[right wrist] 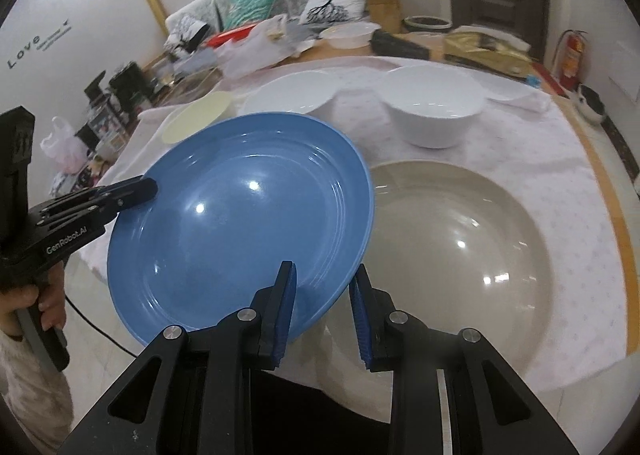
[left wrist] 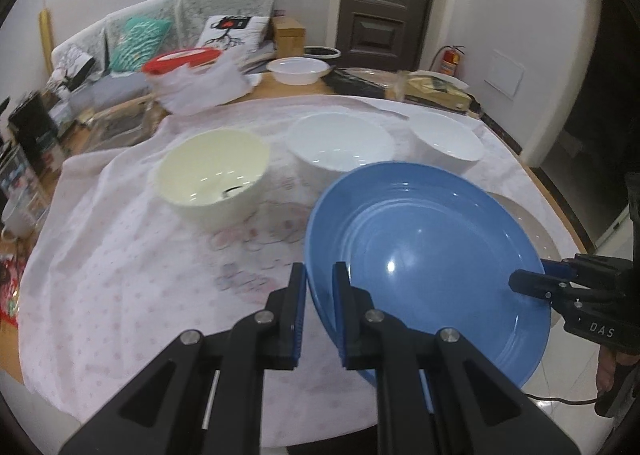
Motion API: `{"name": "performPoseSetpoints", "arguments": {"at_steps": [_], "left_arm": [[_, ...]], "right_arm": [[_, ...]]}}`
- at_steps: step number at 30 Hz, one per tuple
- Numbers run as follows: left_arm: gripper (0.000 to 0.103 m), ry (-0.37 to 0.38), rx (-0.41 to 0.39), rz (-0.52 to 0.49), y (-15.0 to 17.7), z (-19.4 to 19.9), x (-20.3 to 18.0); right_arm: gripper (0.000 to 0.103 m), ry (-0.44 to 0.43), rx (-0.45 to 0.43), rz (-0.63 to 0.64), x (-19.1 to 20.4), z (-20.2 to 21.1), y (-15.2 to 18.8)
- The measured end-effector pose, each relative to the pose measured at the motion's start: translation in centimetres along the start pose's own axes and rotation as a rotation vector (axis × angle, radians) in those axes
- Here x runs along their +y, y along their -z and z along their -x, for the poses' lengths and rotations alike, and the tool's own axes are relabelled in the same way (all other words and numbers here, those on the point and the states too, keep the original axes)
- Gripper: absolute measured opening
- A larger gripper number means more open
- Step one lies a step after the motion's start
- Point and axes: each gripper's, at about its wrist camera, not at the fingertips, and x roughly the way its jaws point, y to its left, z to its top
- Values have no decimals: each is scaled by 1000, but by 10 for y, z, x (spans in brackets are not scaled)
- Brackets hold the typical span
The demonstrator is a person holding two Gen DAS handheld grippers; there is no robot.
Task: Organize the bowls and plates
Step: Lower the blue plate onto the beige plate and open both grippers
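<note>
A blue plate [left wrist: 424, 255] [right wrist: 240, 215] is held tilted above the table, partly over a grey plate [right wrist: 460, 255] on the cloth. My left gripper [left wrist: 320, 279] is shut on the blue plate's left rim, one finger on each side. My right gripper [right wrist: 325, 283] straddles the plate's opposite rim with a small gap at its right finger; in the left wrist view [left wrist: 532, 283] it looks closed on the rim. A cream bowl [left wrist: 212, 175] and two white bowls [left wrist: 340, 143] [left wrist: 444, 139] stand behind on the cloth.
The table has a white dotted cloth [left wrist: 120, 275]. Behind it lie a white dish [left wrist: 298, 70], a red lid [left wrist: 180, 59], plastic bags and dark boxes [left wrist: 436, 87]. A sofa and a door stand beyond. The table's wooden edge [right wrist: 604, 191] runs on the right.
</note>
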Motion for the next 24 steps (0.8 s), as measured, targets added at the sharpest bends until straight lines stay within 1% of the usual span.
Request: {"name": "performPoseSetpoints", "arguments": {"at_steps": [7,14,17,21,24], "left_arm": [[11,28,29,-59,-6,-17,-44],[11,46,73,-127,-9,-40,-85],[11,52,91,-147,-9,-49,-97],[11,59,113,-165,-8,-60,-106],[11,50,122,-179,-9,-64,-111]], "right_arm": [[22,31,-14,-66,-41,12,10],[22,87,-37,-99,-75,24,19],[22,105,-38,-102,-84,25,22],[22,107,-37,-116,-96,26,27],[22,109,-49,-110,-98,28,27]]}}
